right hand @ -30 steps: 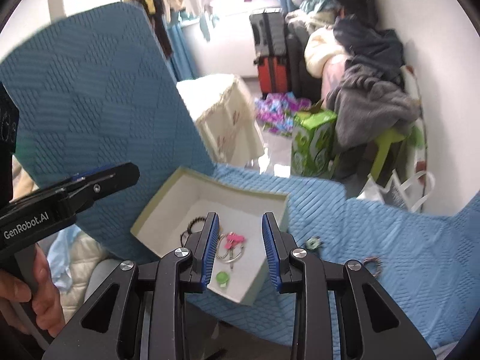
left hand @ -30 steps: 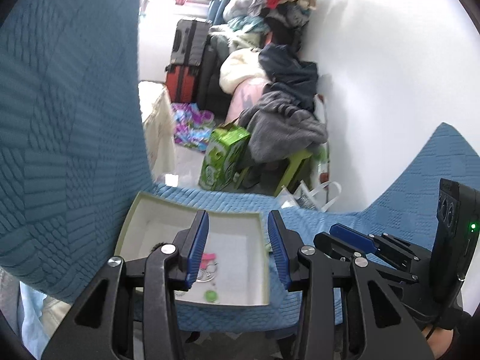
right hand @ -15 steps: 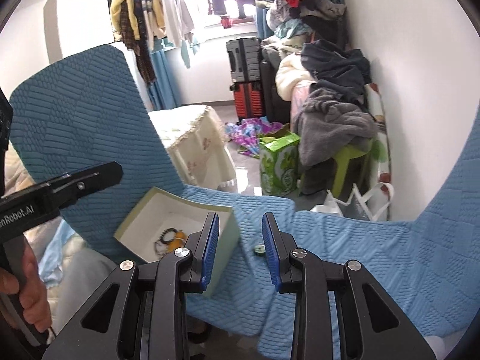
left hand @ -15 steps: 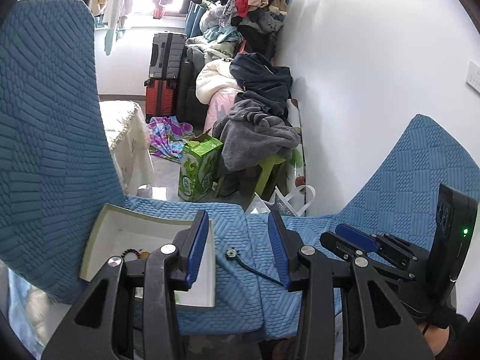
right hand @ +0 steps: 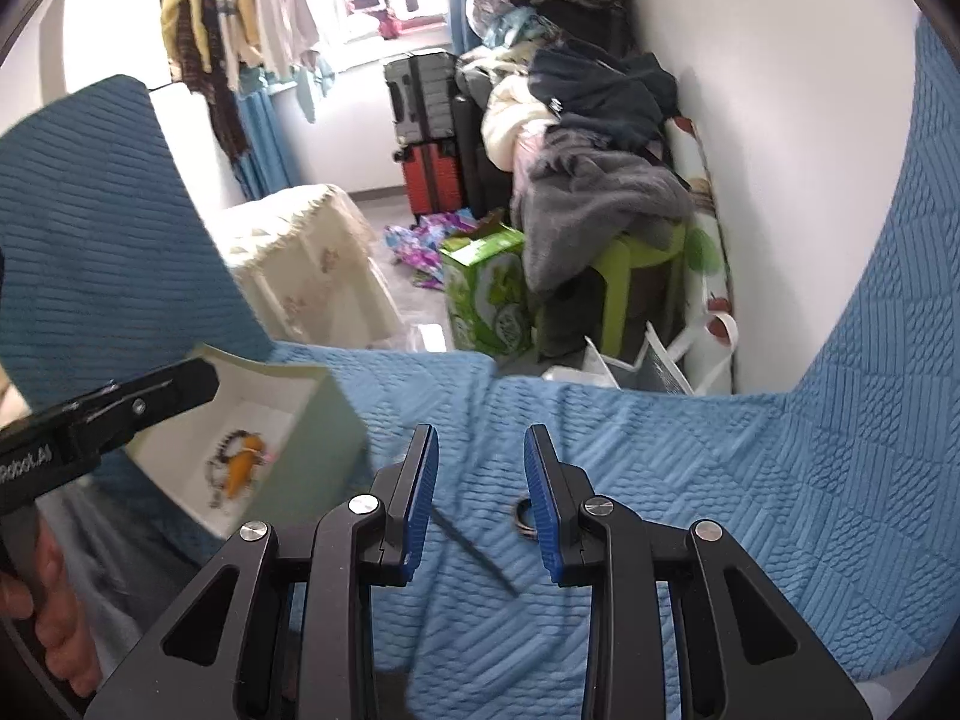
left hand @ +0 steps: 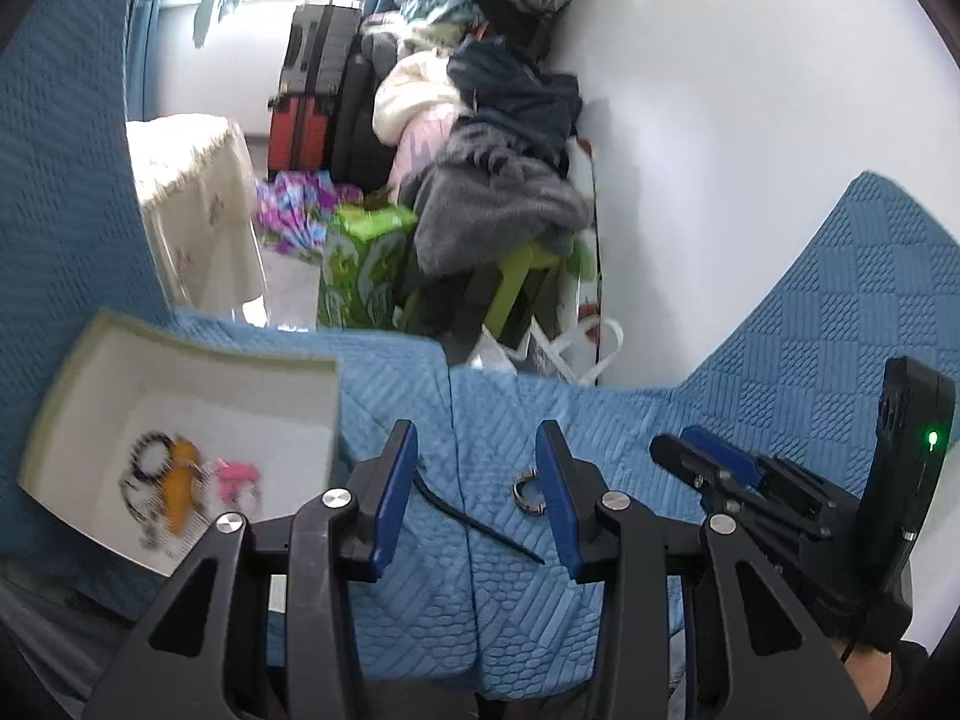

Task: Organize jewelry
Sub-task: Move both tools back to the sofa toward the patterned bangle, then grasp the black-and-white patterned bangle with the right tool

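Note:
A pale open box [left hand: 336,396] sits on the blue quilted sofa cover at left and holds a black bead bracelet [left hand: 150,462], an orange piece [left hand: 178,480] and a pink piece [left hand: 237,474]. It also shows in the right wrist view [right hand: 327,450]. A dark ring [left hand: 528,491] and a thin black stick [left hand: 474,519] lie on the cover between my fingers; both show in the right view, the ring [right hand: 522,517] and the stick [right hand: 474,552]. My left gripper [left hand: 474,492] is open and empty. My right gripper [right hand: 477,498] is open and empty above them.
Beyond the sofa edge are a green carton [right hand: 489,300], a green stool with piled clothes [right hand: 600,180], suitcases [right hand: 423,138] and a cloth-covered table [right hand: 306,264]. A white wall stands on the right. The sofa cover rises at left and right.
Both grippers have swung right, away from the box, and dipped toward the cover. The box now sits to the left and the ring and stick lie between the fingers.

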`<state>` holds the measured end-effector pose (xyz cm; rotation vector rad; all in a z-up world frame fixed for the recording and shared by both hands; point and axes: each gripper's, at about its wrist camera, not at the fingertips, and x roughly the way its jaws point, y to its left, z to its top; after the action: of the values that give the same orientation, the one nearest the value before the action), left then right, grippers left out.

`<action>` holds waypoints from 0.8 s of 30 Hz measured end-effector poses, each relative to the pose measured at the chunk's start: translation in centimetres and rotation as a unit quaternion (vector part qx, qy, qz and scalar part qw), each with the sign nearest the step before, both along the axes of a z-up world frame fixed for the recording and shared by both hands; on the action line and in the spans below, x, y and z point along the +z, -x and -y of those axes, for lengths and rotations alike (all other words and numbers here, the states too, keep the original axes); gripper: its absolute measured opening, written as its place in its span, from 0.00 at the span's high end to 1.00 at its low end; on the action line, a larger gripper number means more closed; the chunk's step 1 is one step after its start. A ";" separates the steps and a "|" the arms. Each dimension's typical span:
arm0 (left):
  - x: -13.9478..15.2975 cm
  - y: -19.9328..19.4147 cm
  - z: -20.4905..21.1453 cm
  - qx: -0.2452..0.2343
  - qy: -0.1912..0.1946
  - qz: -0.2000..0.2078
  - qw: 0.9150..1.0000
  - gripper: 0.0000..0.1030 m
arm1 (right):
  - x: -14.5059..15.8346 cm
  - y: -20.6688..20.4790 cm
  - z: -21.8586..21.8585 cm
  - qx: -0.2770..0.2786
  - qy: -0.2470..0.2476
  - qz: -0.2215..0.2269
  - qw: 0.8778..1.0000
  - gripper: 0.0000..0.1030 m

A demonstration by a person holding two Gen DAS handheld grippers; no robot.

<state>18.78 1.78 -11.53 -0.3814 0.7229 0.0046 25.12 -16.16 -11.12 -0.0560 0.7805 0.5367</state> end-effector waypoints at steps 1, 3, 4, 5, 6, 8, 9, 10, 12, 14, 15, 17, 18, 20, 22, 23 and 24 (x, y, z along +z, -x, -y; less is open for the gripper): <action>-0.9 -0.3 0.4 -0.002 0.001 -0.004 1.000 0.59 | -0.9 -0.5 0.4 -0.005 0.000 -0.005 1.000 0.74; -2.6 -0.7 1.0 0.000 0.001 -0.014 1.000 0.59 | -2.6 -1.3 1.0 -0.012 0.005 -0.019 1.000 0.74; -3.7 -0.9 1.3 0.000 0.006 -0.021 1.000 0.59 | -3.4 -1.7 1.2 -0.015 0.005 -0.028 0.999 0.74; -4.6 -1.2 1.7 -0.001 0.010 -0.029 1.000 0.59 | -4.2 -2.0 1.5 -0.017 0.004 -0.039 0.999 0.74; -5.6 -1.6 1.9 -0.004 0.015 -0.040 0.999 0.59 | -4.7 -2.2 1.7 -0.019 0.003 -0.047 0.999 0.74; -7.7 -2.4 2.4 -0.009 0.023 -0.068 0.997 0.60 | -6.1 -2.9 1.7 -0.018 0.002 -0.072 0.997 0.74; -8.6 -2.8 2.6 -0.013 0.030 -0.077 0.996 0.60 | -6.8 -3.3 1.8 -0.018 0.002 -0.084 0.996 0.74; -9.3 -3.1 2.8 -0.016 0.034 -0.085 0.996 0.60 | -7.4 -3.6 1.7 -0.018 0.003 -0.091 0.996 0.74; -10.6 -3.8 3.2 -0.020 0.037 -0.100 0.994 0.60 | -8.4 -4.1 1.5 -0.014 0.009 -0.103 0.995 0.74; -11.8 -4.3 3.7 -0.022 0.037 -0.113 0.993 0.60 | -9.5 -4.6 1.4 -0.017 0.013 -0.116 0.993 0.74; -12.4 -4.7 3.9 -0.022 0.037 -0.119 0.992 0.60 | -9.9 -4.8 1.3 -0.017 0.014 -0.123 0.992 0.74; -13.3 -5.2 4.2 -0.019 0.032 -0.127 0.991 0.60 | -11.1 -5.1 1.1 -0.019 0.019 -0.139 0.990 0.75; -13.7 -5.5 4.3 -0.014 0.029 -0.130 0.991 0.61 | -11.4 -5.3 1.0 -0.020 0.019 -0.143 0.989 0.75; -14.2 -5.9 4.1 0.000 0.025 -0.129 0.991 0.62 | -12.5 -6.0 0.8 -0.023 0.016 -0.164 0.986 0.76; -14.4 -6.4 3.8 0.012 0.023 -0.127 0.992 0.65 | -13.2 -6.4 0.5 -0.023 0.020 -0.178 0.984 0.76; -14.7 -6.6 3.7 0.013 0.021 -0.130 0.991 0.65 | -13.6 -6.5 0.4 -0.024 0.028 -0.178 0.983 0.76; -14.9 -6.9 3.6 0.015 0.020 -0.133 0.991 0.66 | -13.8 -6.7 0.4 -0.024 0.029 -0.178 0.983 0.76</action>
<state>25.71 -1.83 -26.44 -0.4351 0.9821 0.0702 31.77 -16.53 -24.87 0.0044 1.1434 0.4839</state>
